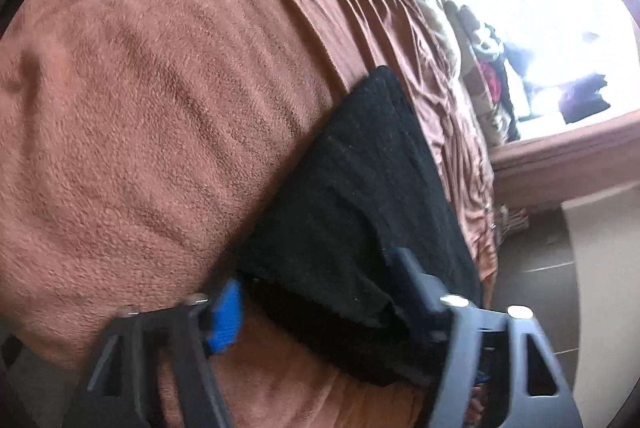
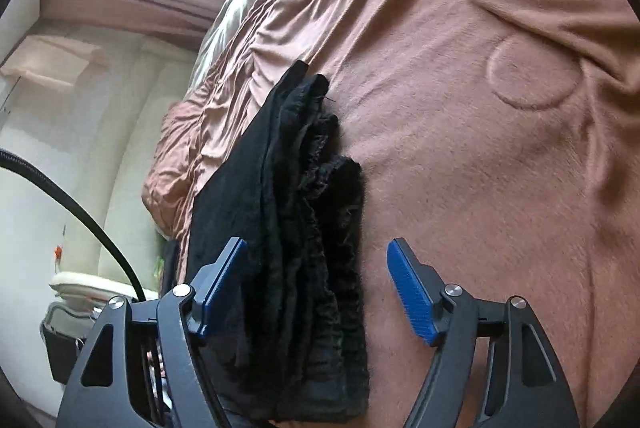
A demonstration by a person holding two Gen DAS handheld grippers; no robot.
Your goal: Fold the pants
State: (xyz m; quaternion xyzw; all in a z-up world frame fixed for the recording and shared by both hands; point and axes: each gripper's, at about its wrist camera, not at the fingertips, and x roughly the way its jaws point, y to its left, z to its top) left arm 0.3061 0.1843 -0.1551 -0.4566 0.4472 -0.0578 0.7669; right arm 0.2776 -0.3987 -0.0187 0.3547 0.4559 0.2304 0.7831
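The black pants [image 1: 352,168] lie folded into a long narrow stack on the brown fleece blanket [image 1: 152,116], close to the bed's edge. My left gripper [image 1: 318,268] stands open astride the near end of the stack. Its blue pad [image 1: 226,316] sits beside the fabric's corner and the other finger [image 1: 416,280] rests over the cloth. In the right wrist view the pants [image 2: 304,168] show fuzzy layered edges. My right gripper [image 2: 317,242] is open around that end. One pad [image 2: 224,280] lies over the smooth side, and the other pad [image 2: 408,292] hangs above bare blanket [image 2: 480,168].
A wrinkled brown sheet [image 1: 452,132] runs along the bed's edge, with tiled floor [image 1: 536,268] beyond it. A bright window [image 1: 540,40] has clothes heaped on its sill. A black cable [image 2: 72,204] and pale curtains [image 2: 100,148] stand left of the bed.
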